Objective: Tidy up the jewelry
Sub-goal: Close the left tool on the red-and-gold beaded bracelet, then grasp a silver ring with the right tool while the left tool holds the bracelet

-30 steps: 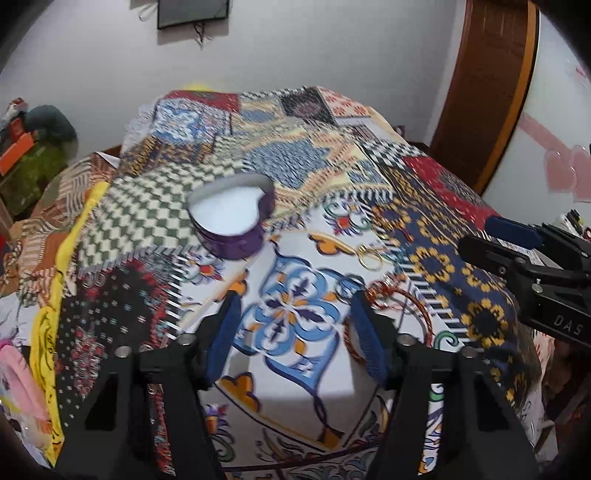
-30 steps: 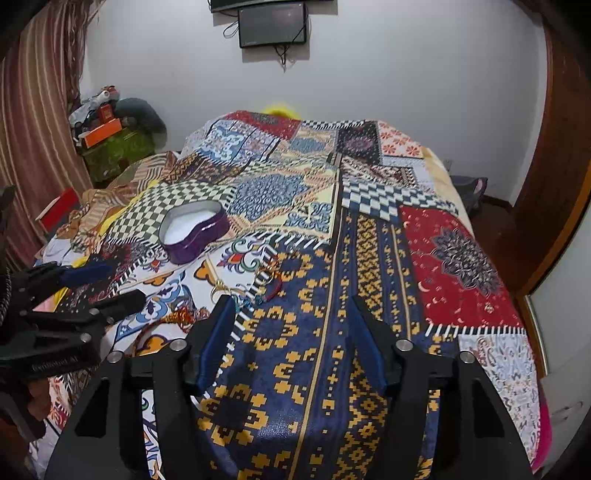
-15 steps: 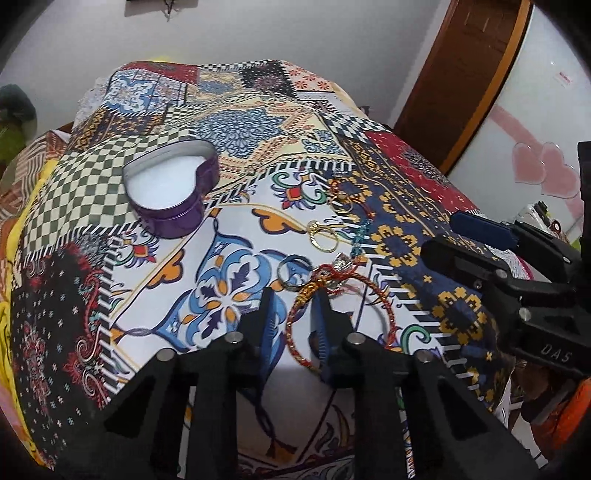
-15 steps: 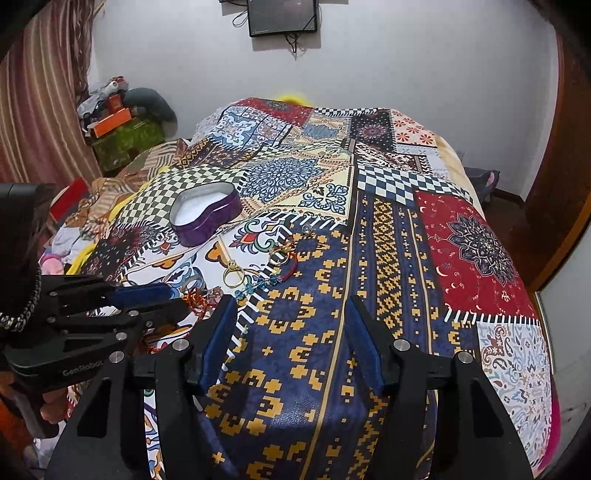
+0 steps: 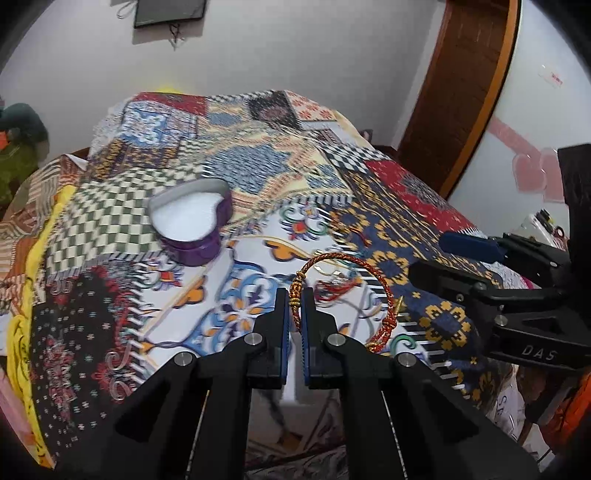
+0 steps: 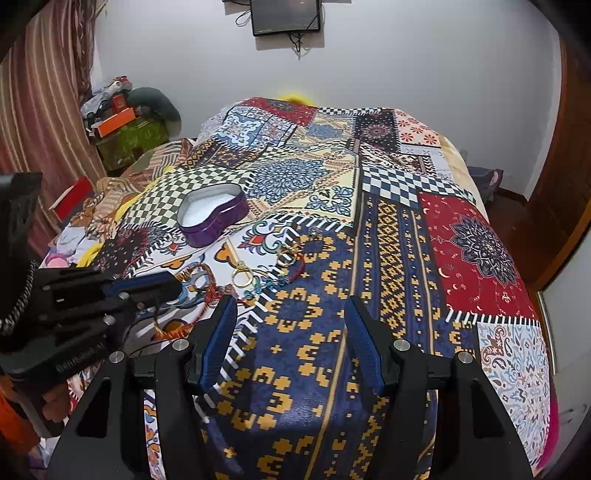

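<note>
- Closest to the left wrist camera, the left gripper [image 5: 294, 295] is pressed together on a red and gold braided bracelet [image 5: 345, 291] — pinching its beaded section, the loop lifted off the bed and arcing to the right.
- Closest to the right wrist camera, the right gripper [image 6: 290, 310] hangs above the patchwork bedspread [image 6: 388, 240] with its jaws spread and nothing between them.
- Just beyond, more jewelry lies on the bedspread: gold rings [image 6: 242, 277], a teal beaded piece [image 6: 264, 288] and a red cord [image 6: 295, 264], close together.
- Farther back — well apart from the pinched bracelet — sits an open purple heart-shaped box [image 5: 192, 221] with a white lining.
- Farthest off, a dark screen [image 6: 285, 16] hangs on the white wall.
</note>
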### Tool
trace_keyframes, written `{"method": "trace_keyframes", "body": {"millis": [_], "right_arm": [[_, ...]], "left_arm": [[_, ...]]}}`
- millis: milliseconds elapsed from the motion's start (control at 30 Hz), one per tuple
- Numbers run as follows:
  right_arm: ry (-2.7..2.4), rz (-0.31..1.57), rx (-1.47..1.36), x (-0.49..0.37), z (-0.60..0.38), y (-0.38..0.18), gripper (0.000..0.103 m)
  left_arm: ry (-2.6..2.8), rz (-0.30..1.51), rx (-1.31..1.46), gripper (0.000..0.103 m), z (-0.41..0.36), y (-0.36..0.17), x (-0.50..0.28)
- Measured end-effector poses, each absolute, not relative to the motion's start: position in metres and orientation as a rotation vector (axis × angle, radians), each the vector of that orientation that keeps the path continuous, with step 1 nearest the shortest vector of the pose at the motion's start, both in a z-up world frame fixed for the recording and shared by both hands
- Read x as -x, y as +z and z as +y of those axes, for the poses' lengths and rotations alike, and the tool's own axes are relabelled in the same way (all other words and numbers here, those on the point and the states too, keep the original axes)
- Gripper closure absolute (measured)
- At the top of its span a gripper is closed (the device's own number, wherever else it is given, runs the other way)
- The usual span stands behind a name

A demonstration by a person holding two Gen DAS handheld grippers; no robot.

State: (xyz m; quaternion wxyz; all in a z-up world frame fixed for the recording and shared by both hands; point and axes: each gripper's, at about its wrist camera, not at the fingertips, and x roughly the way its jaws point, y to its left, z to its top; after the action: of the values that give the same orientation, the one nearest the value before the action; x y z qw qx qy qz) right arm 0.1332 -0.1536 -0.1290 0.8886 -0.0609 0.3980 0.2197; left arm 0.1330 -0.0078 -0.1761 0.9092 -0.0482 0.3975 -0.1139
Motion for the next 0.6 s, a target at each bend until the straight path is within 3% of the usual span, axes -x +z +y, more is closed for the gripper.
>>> {"method": "trace_keyframes", "body": {"millis": [600], "right_arm": [[0.698, 0.904, 0.356, -0.156, -0.07, -0.145, 0.047]], "left_arm": [[-0.074, 0.785, 0.155, 0.099, 0.055, -0.184, -0.116]]}}
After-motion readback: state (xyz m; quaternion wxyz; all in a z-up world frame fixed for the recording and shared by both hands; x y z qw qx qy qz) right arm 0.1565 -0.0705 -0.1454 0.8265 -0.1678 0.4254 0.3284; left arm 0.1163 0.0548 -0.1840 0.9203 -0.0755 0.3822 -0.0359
